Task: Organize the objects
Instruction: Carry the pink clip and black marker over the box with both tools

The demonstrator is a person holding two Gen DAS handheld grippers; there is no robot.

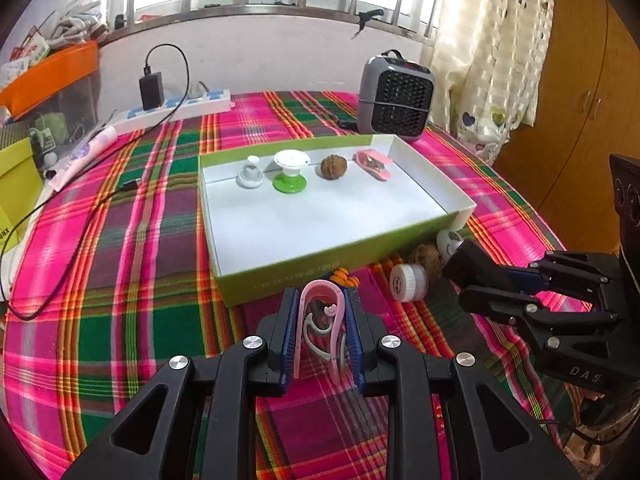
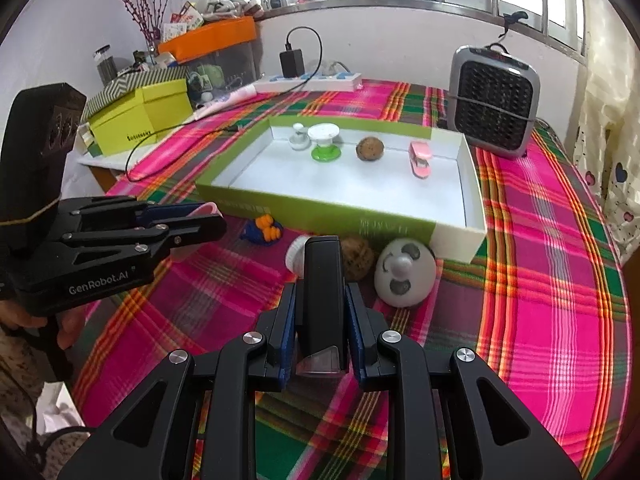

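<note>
The shallow green cardboard box with a white interior [image 1: 320, 216] sits on the pink, green and red plaid tablecloth [image 1: 120, 280]. Along its far wall stands a row of four items: a small white lidded pot [image 1: 251, 176], a white-topped spool on a green base [image 1: 291, 172], a brown walnut [image 1: 333, 166] and a pink plastic clip [image 1: 374, 164], each apart from its neighbour.

The left gripper [image 1: 322, 336] is closed on a second pink plastic clip with a grey inner spring [image 1: 320, 320]; both blue pads press its sides, and it is held just before the box's near wall. The right gripper [image 2: 320, 320] is clamped on a black rectangular block with a clear end [image 2: 322, 304], its pads against both long sides.

Outside the box, close to its near wall, lie a blue-and-orange small toy [image 2: 262, 228], a white round screw-top jar on its side [image 1: 408, 282], a second brown walnut [image 2: 357, 258] and a white egg-shaped object with grey markings [image 2: 404, 276]. The walnut lies between the jar and the egg-shaped object; contact cannot be told.

Behind the box at the far right stands a grey fan heater with a black grille [image 1: 394, 98]. A white-and-blue power strip [image 1: 176, 110] with a black adapter [image 1: 151, 90] plugged in lies along the far wall. A lime-green carton [image 2: 140, 120] sits at the left edge.
</note>
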